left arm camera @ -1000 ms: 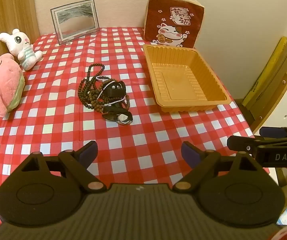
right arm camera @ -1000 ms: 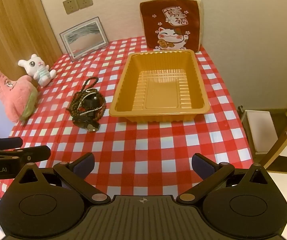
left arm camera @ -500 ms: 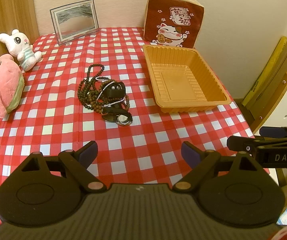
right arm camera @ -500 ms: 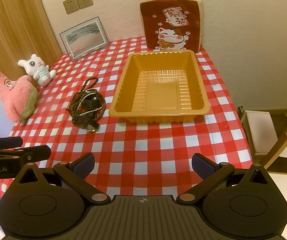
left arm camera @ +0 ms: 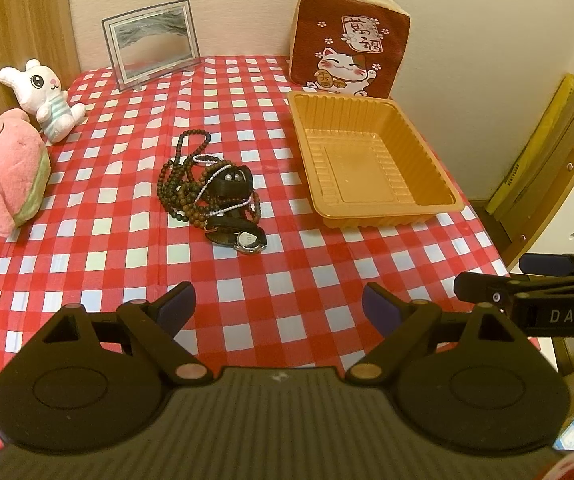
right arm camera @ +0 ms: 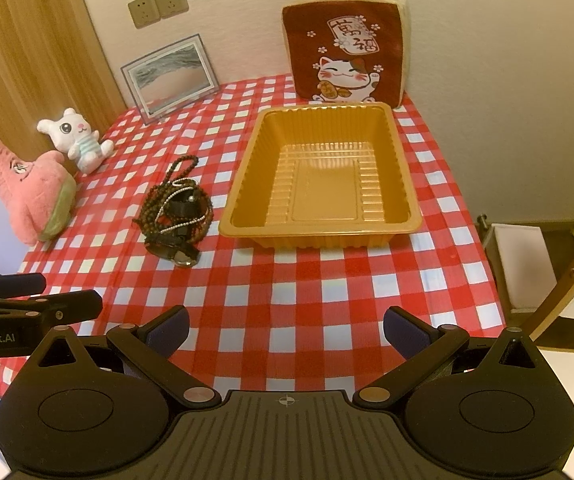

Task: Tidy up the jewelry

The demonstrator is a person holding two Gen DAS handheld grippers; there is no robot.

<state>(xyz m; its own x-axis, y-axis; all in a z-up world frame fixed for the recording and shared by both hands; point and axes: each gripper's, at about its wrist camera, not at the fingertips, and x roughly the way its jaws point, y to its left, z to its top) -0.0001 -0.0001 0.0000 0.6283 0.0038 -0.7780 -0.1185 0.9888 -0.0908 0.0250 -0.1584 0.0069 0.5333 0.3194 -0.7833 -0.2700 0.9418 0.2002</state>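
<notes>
A tangled pile of jewelry [left arm camera: 211, 192] lies on the red checked tablecloth: dark bead necklaces, a thin white bead strand and a black-strapped watch [left arm camera: 243, 239] at its near end. It also shows in the right wrist view [right arm camera: 177, 216]. An empty orange plastic tray [left arm camera: 427, 196] stands to its right, also in the right wrist view [right arm camera: 247, 208]. My left gripper [left arm camera: 279, 306] is open and empty, held above the near part of the table, short of the pile. My right gripper [right arm camera: 285, 330] is open and empty, near the table's front edge.
A pink plush [left arm camera: 3, 168] and a white bunny plush [left arm camera: 47, 96] sit at the left edge. A framed picture [left arm camera: 153, 42] and a lucky-cat cushion [left arm camera: 347, 44] lean on the back wall. A wooden chair [left arm camera: 559, 208] stands off the table's right side.
Both grippers have crept slightly forward and stay open. The jewelry and the tray have not moved.
</notes>
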